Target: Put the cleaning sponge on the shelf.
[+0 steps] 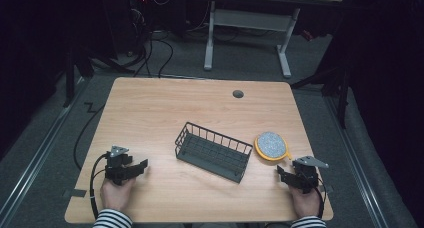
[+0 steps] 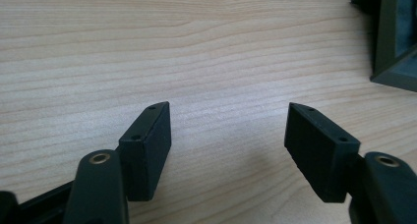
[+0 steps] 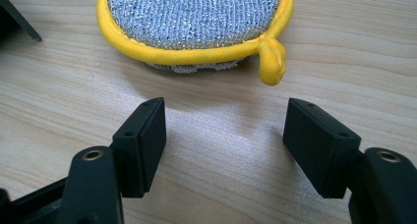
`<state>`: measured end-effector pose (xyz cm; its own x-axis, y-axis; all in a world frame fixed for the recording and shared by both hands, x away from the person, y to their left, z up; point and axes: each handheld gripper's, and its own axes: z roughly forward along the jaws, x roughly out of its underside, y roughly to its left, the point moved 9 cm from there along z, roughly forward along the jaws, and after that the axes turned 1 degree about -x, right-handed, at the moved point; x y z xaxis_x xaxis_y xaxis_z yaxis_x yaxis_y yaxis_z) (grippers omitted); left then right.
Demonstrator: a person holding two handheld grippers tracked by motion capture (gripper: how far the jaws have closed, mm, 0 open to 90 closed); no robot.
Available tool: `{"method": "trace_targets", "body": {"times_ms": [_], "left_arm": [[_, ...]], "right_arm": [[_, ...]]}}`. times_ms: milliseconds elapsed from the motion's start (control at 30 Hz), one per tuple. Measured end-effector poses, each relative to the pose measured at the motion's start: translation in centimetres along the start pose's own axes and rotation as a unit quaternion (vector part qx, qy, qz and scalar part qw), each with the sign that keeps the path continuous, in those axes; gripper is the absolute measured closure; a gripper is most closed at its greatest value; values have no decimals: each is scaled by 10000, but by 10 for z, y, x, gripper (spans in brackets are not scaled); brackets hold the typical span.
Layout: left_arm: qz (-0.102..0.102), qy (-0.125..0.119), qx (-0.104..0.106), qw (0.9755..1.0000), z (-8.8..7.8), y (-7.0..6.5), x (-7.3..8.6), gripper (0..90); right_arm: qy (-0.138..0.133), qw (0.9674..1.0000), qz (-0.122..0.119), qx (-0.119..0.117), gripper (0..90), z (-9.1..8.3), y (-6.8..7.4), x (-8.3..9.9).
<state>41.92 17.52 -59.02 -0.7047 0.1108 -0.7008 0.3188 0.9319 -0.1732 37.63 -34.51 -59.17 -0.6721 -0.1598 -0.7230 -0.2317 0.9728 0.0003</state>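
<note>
Scouring pad (image 3: 194,20), yellow-rimmed, is lying flat on the wooden table (image 1: 165,103) just ahead of the right gripper (image 3: 223,135), beside the wire basket (image 1: 213,151). Both the right and the left gripper (image 2: 228,145) are standing wide open, holding nothing. A shallow grab is risking pinching only the loop (image 3: 272,61), letting the pad slide. Grey floor and a desk frame (image 1: 247,23) are lying beyond.

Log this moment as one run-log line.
left tool: open, empty | right tool: open, facing scouring pad | wire basket: empty, mid-table
</note>
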Motion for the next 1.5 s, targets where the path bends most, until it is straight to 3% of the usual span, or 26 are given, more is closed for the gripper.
{"method": "trace_targets", "body": {"times_ms": [200, 300, 433, 767, 1033, 1300, 1500], "left_arm": [[221, -134, -232, 9994, 4, 0, -1, 338], [515, -275, -425, 9974, 7, -2, 1, 329], [686, -226, -533, 9960, 7, -4, 3, 308], [647, -232, -545, 9961, 7, -4, 4, 306], [612, -234, -494, 9966, 7, -4, 4, 303], [533, -263, -431, 9973, 6, -3, 3, 302], [504, -271, -421, 9975, 6, -3, 3, 301]], "right_arm": [[0, 10000, -7, 0, 330, 0, 0, 0], [-6, 10000, -13, 4, 330, 0, 0, 0], [-13, 10000, -33, 5, 329, 0, 0, 0], [15, 10000, 8, -7, 279, 1, 0, 0], [315, 9987, 171, -372, 319, -7, 7, -2], [208, 9992, 71, -327, 346, -22, 14, -16], [174, 9994, 34, -295, 352, -22, 14, -31]]}}
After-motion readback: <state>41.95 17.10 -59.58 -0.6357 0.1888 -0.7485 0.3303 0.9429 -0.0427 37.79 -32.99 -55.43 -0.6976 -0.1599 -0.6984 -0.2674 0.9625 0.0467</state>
